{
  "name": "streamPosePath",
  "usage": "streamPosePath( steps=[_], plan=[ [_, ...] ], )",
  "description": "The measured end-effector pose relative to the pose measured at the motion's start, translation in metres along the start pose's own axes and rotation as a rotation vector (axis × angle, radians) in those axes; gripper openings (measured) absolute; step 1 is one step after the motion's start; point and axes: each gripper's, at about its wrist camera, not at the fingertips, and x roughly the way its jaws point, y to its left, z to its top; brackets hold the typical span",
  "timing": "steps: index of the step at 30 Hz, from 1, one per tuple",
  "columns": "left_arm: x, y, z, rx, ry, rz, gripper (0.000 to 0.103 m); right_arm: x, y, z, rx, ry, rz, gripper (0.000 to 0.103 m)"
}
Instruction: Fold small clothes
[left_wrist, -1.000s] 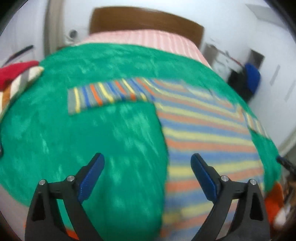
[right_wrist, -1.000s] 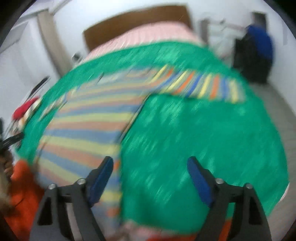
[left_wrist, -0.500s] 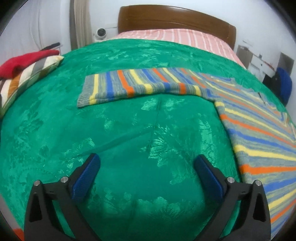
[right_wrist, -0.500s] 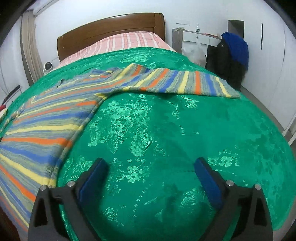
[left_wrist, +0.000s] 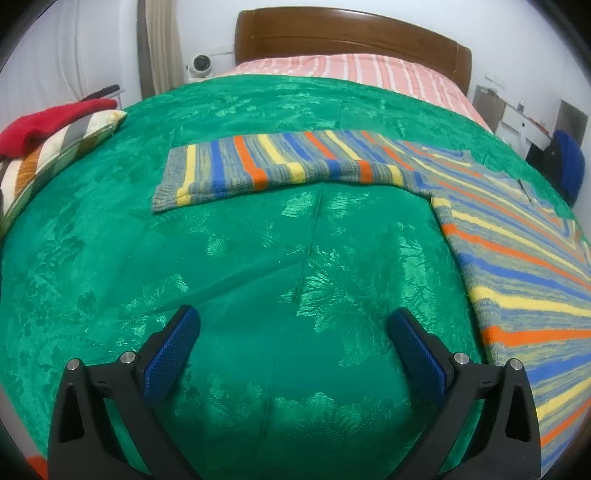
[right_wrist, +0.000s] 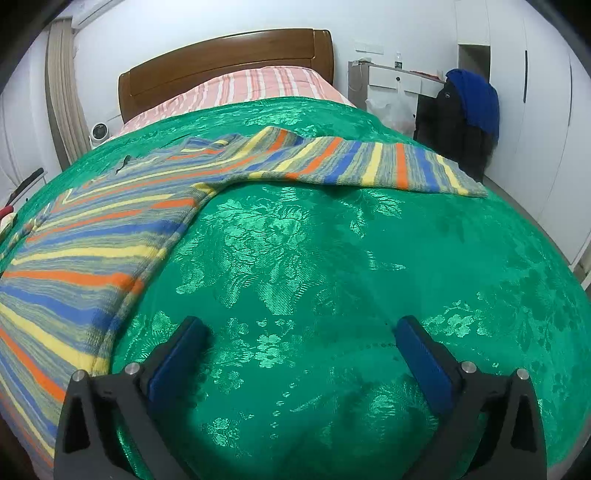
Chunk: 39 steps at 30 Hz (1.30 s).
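Two grippers sit in front of me, both low over the green bedspread (left_wrist: 258, 258). My left gripper (left_wrist: 293, 341) has its blue pads (left_wrist: 170, 358) spread wide, with only bare green cloth between them. My right gripper (right_wrist: 297, 345) is opening at this moment, and its pads likewise have just bedspread between them, touching no garment that I can see.

My work piece, the striped sweater (left_wrist: 517, 280), lies flat on the bedspread. In the left view its body runs along the right side, just beside the right pad but apart from it, and one sleeve (left_wrist: 280, 166) stretches leftward across the bed further away. In the right view the body (right_wrist: 85, 258) lies to the left, its edge just beside the left pad, and the other sleeve (right_wrist: 369, 166) reaches to the right.

Beyond the bedspread I see a pink striped sheet (left_wrist: 351, 70) and a wooden headboard (left_wrist: 351, 37). A striped pillow (left_wrist: 55, 147) with something red (left_wrist: 48, 122) on top sits at the far left. I can read no writing or brand anywhere; a small dark tag at the sweater's neck (left_wrist: 524, 186) is too small to make out.
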Motion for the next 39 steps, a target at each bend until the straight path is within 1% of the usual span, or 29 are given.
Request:
streamPosePath(
  steps=[39],
  plan=[
    [0.0002, 0.0004, -0.0008, 0.008, -0.004, 0.015, 0.103, -0.001, 0.001, -0.0006, -0.009, 0.0, -0.01, 0.102]
  ],
)
